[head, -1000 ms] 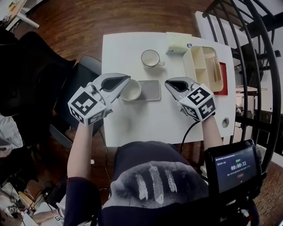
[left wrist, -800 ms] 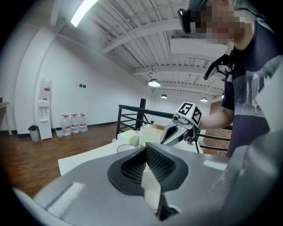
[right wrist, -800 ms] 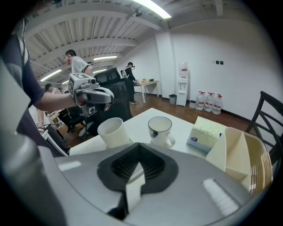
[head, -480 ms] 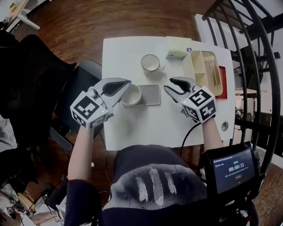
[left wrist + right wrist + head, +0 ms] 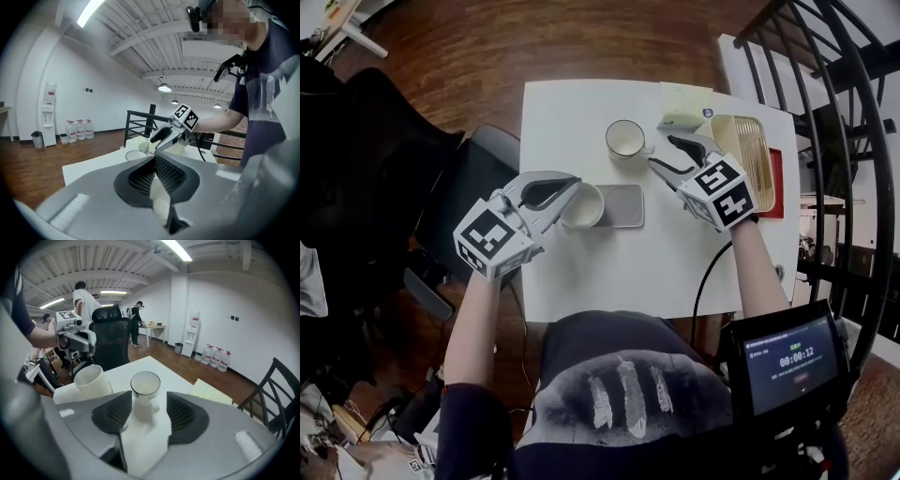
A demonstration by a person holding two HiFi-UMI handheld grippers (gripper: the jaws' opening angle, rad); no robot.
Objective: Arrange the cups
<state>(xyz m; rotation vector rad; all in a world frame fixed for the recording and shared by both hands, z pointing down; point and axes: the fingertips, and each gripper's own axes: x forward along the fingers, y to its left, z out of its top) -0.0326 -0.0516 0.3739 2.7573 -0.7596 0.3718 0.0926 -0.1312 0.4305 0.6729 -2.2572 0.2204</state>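
over the last second the right hand-held gripper [image 5: 662,151] has left its place near the right end of the grey tray [image 5: 623,208] and travelled toward the far side of the bench [image 5: 581,272]. its jaws, closed a second ago, are now opening and stand wide apart. in the right gripper view the handled mug [image 5: 624,139] stands upright just beyond the gap between the jaws, its handle turned toward the gripper, and neither pad presses on it. judgement: this is the approach to a grasp on the mug, so the arranging is at an early stage and only one cup is in hand. the left hand-held gripper [image 5: 574,186] has stayed where it was. its jaws are clamped tight on the thin rim wall of the handleless cup [image 5: 583,206], which sits on the left end of the grey tray, near and left of the mug. pose: the right forearm reaches out over the right side of the bench, with the gripper angled steeply down and pointing left toward the mug handle. the left forearm comes in from the near left edge, with its gripper only slightly below level and pointing right at the cup. a cream divided tray [image 5: 750,164] lies at the far right, behind the right gripper and well apart from both cups.
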